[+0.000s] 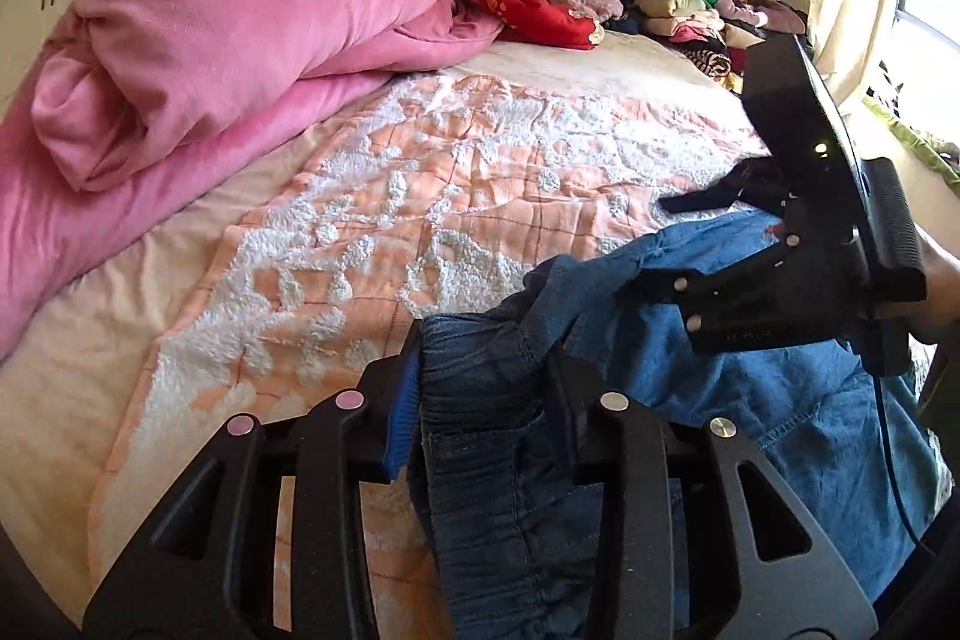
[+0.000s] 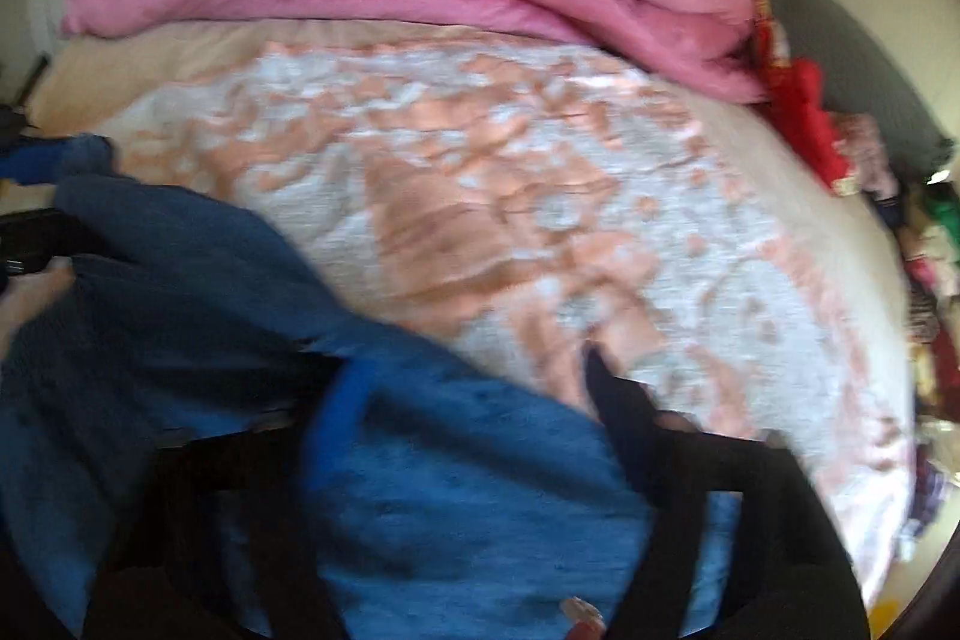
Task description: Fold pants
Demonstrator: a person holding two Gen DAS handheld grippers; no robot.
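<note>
Your left gripper (image 1: 480, 388) is clamping the gathered waistband of the blue pants (image 1: 498, 490) between nearly closed fingers, the denim hanging below it above the peach bedspread (image 1: 420, 196). To its right, your right gripper (image 2: 480, 388) is pinching more of the denim, which is bunching between its fingers; its view is blurred.

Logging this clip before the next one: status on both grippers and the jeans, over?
Left gripper shut on jeans waistband. Right gripper buried in denim, blurred, grip unconfirmed. Jeans bunched, unfolded, over quilt. Pink duvet off to side.
</note>
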